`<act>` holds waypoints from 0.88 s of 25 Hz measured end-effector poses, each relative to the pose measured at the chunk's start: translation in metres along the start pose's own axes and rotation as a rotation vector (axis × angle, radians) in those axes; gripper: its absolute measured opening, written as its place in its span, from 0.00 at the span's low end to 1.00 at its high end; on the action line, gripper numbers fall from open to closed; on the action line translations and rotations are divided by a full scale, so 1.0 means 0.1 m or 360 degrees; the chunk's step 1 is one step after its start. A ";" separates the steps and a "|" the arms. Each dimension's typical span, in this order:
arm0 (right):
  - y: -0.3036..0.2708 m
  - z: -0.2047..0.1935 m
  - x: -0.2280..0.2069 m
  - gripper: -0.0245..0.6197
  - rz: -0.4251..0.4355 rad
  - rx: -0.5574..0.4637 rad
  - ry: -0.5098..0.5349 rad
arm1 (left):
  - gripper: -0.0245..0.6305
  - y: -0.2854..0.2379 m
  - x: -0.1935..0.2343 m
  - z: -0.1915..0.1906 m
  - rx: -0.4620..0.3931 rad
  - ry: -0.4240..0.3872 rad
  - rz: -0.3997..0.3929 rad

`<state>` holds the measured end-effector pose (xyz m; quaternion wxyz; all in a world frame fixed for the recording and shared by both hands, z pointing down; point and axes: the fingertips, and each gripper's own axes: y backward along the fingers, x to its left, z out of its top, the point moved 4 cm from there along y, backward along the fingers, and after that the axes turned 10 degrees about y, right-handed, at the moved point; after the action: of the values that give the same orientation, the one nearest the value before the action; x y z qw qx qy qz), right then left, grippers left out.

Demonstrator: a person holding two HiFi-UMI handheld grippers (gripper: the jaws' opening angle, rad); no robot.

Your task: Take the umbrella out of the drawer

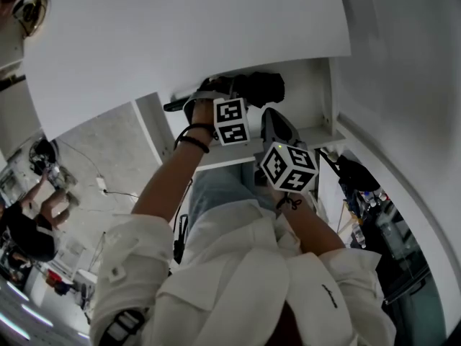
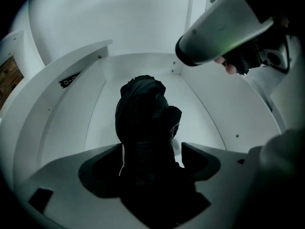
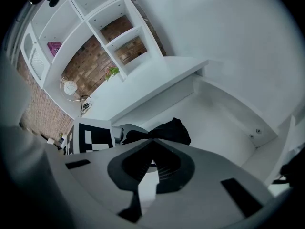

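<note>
A black folded umbrella (image 1: 263, 89) lies in the open white drawer (image 1: 311, 96) under the tabletop. In the left gripper view the umbrella (image 2: 143, 113) stands up from between the jaws, and my left gripper (image 2: 150, 149) is shut on its lower part above the drawer floor (image 2: 224, 113). In the head view the left gripper (image 1: 220, 91) reaches into the drawer from the left. My right gripper (image 1: 272, 117) hovers beside it over the drawer front, jaws closed on nothing. The right gripper view looks past my right gripper (image 3: 151, 149) to the umbrella (image 3: 172, 130) and the left gripper's marker cube (image 3: 90, 138).
A wide white tabletop (image 1: 180, 34) overhangs the drawer. White wall shelves (image 3: 95, 27) on a brick wall hold a small plant (image 3: 113, 71); a round lamp (image 3: 70, 87) stands on the surface. Another person (image 1: 29, 225) stands at the left. Cluttered items (image 1: 367, 193) sit at the right.
</note>
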<state>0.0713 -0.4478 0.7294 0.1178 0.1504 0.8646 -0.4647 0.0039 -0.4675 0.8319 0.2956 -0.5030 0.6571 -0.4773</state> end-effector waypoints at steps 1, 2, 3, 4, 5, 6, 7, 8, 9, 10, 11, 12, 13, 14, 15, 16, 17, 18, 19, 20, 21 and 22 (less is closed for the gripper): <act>0.00 0.00 0.01 0.06 0.0000 0.0000 0.0001 | 0.64 -0.02 0.01 0.00 0.0025 0.0000 0.0003; 0.00 0.01 0.02 0.06 0.0000 -0.0002 0.0004 | 0.64 -0.04 0.02 -0.01 0.0049 0.0002 0.0003; 0.00 0.01 0.02 0.06 -0.0001 -0.0004 0.0007 | 0.64 -0.05 0.03 -0.01 0.0072 0.0010 -0.0002; 0.01 0.01 0.03 0.06 0.0000 -0.0007 0.0009 | 0.63 -0.07 0.04 0.00 0.0095 0.0021 -0.0010; 0.02 0.01 0.03 0.06 0.0001 -0.0010 0.0012 | 0.63 -0.07 0.04 0.00 0.0116 0.0033 -0.0018; 0.03 0.01 0.03 0.06 0.0002 -0.0013 0.0016 | 0.63 -0.07 0.04 0.01 0.0133 0.0039 -0.0023; 0.04 0.01 0.03 0.06 0.0002 -0.0017 0.0020 | 0.61 -0.06 0.05 0.01 0.0144 0.0040 -0.0025; 0.06 0.02 0.03 0.06 0.0003 -0.0020 0.0022 | 0.57 -0.06 0.05 0.02 0.0148 0.0036 -0.0024; 0.08 0.03 0.02 0.06 0.0003 -0.0024 0.0022 | 0.53 -0.05 0.05 0.02 0.0147 0.0033 -0.0025; 0.09 0.04 0.02 0.06 0.0003 -0.0030 0.0022 | 0.50 -0.04 0.05 0.02 0.0144 0.0034 -0.0026; 0.11 0.05 0.00 0.06 0.0001 -0.0037 0.0021 | 0.49 -0.03 0.06 0.03 0.0140 0.0038 -0.0028; 0.13 0.07 -0.01 0.06 -0.0001 -0.0047 0.0021 | 0.48 -0.03 0.07 0.03 0.0136 0.0043 -0.0029; 0.15 0.09 -0.02 0.06 -0.0005 -0.0058 0.0022 | 0.47 -0.03 0.08 0.04 0.0130 0.0046 -0.0026; 0.17 0.11 -0.04 0.06 -0.0009 -0.0069 0.0023 | 0.46 -0.02 0.08 0.04 0.0123 0.0048 -0.0023; 0.20 0.13 -0.04 0.06 -0.0013 -0.0078 0.0023 | 0.45 -0.01 0.07 0.03 0.0115 0.0051 -0.0021; 0.23 0.14 -0.05 0.06 -0.0017 -0.0085 0.0022 | 0.45 0.01 0.05 0.02 0.0106 0.0058 -0.0020; 0.27 0.15 -0.07 0.06 -0.0020 -0.0092 0.0021 | 0.45 0.02 0.03 0.02 0.0095 0.0073 -0.0022; 0.30 0.16 -0.09 0.06 -0.0024 -0.0100 0.0022 | 0.45 0.04 0.01 0.02 0.0082 0.0095 -0.0026; 0.33 0.18 -0.11 0.06 -0.0029 -0.0111 0.0026 | 0.45 0.05 0.00 0.02 0.0065 0.0120 -0.0029; 0.35 0.20 -0.14 0.06 -0.0034 -0.0123 0.0033 | 0.45 0.08 0.00 0.04 0.0045 0.0143 -0.0027; 0.37 0.22 -0.15 0.06 -0.0041 -0.0134 0.0042 | 0.45 0.11 0.00 0.05 0.0022 0.0163 -0.0018; 0.40 0.24 -0.17 0.06 -0.0046 -0.0142 0.0050 | 0.44 0.16 0.00 0.07 -0.0002 0.0181 -0.0006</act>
<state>0.1030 -0.4500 0.6913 0.1040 0.1398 0.8882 -0.4251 0.0041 -0.4696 0.8148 0.2564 -0.4764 0.6724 -0.5052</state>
